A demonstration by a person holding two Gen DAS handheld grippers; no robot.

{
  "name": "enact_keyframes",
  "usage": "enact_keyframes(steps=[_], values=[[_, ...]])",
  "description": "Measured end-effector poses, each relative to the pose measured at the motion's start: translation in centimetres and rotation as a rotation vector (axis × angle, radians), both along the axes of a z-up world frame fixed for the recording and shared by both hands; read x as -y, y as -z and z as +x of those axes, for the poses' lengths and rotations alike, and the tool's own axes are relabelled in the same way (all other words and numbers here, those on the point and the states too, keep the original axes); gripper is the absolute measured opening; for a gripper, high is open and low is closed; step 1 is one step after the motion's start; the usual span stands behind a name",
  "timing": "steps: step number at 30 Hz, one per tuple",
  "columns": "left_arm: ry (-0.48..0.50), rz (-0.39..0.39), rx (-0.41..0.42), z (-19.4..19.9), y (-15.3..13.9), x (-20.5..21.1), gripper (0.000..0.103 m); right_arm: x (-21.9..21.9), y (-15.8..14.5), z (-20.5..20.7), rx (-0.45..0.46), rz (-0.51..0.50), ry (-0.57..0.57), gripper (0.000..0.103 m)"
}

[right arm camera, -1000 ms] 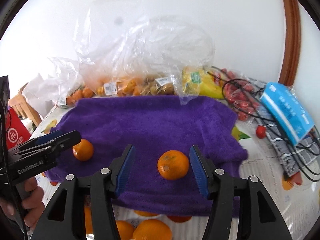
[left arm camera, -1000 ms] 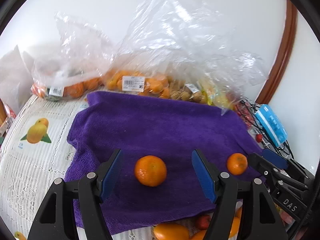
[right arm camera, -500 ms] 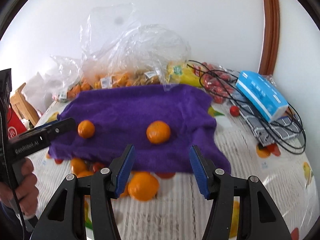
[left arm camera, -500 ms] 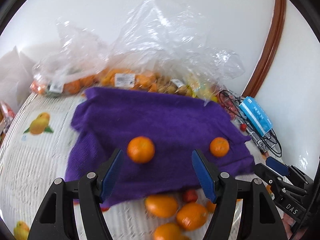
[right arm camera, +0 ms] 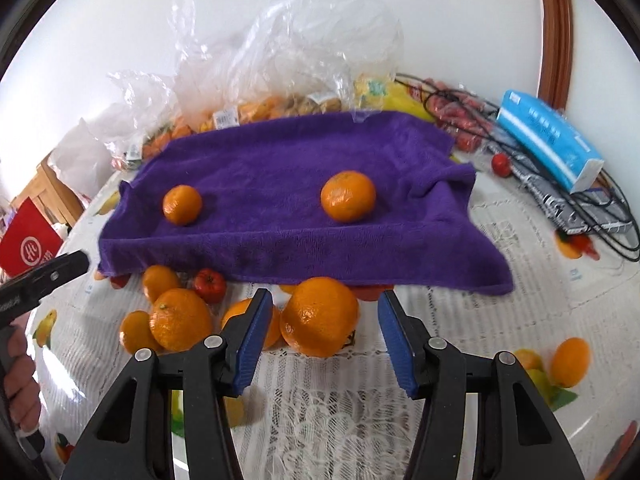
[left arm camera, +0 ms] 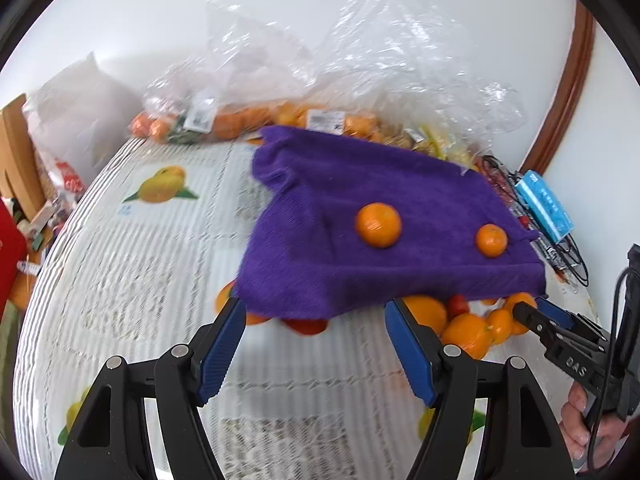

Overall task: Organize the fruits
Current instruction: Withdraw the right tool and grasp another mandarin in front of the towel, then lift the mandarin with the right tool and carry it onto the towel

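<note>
Two mandarins (right arm camera: 347, 196) (right arm camera: 182, 204) on a towel (right arm camera: 280, 172), apart, one left and one right.
Loose fruit (right arm camera: 319, 322) heaped on the tablecloth (right arm camera: 500, 300) just before the towel's near edge, some tucked under it; bagged fruit (right arm camera: 256, 112) behind the towel along the wall; a tissue pack (right arm camera: 550, 146) on cables (right arm camera: 600, 216) to the right; a small round fruit (right arm camera: 501, 165) between pack and towel.

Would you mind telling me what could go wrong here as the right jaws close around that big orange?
The big orange sits nearer one jaw, so it may roll aside into the smaller oranges. The two oranges on the purple towel lie near its sloping front edge and could roll off if it gets nudged.
</note>
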State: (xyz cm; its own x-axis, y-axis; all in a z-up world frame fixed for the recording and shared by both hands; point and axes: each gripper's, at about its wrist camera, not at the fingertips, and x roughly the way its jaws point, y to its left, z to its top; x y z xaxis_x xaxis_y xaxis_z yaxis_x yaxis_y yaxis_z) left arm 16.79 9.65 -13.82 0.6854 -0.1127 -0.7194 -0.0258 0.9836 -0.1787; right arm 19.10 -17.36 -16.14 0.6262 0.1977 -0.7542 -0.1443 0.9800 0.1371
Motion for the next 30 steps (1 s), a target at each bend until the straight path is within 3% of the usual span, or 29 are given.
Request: enact_keyframes(steps=[5,8,13,20,27,30], values=[[-0.001,-0.022,-0.02,-0.2,1.0,-0.2,0.07,0.5,0.7,0.2,-0.025,0.027,0.016,0.048],[0.021,-0.028,-0.031,-0.1,1.6,0.6,0.07,0.3,1.8,0.4,-0.06,-0.022,0.006,0.048],[0.083,-0.033,-0.03,-0.2,1.9,2.3,0.07,0.6,2.0,0.4,-0.03,-0.015,0.019,0.045],[0.188,-0.112,-0.035,-0.7,1.6,4.0,0.07,2.4,1.3,-0.4,0.006,-0.029,0.048,0.044],[0.236,-0.032,-0.054,-0.9,2.9,6.7,0.07,3.7,1.0,-1.8,0.013,-0.048,0.059,0.044],[0.24,0.022,-0.066,-0.7,3.6,7.8,0.062,3.9,1.3,-2.1,0.01,-0.054,0.055,0.045]])
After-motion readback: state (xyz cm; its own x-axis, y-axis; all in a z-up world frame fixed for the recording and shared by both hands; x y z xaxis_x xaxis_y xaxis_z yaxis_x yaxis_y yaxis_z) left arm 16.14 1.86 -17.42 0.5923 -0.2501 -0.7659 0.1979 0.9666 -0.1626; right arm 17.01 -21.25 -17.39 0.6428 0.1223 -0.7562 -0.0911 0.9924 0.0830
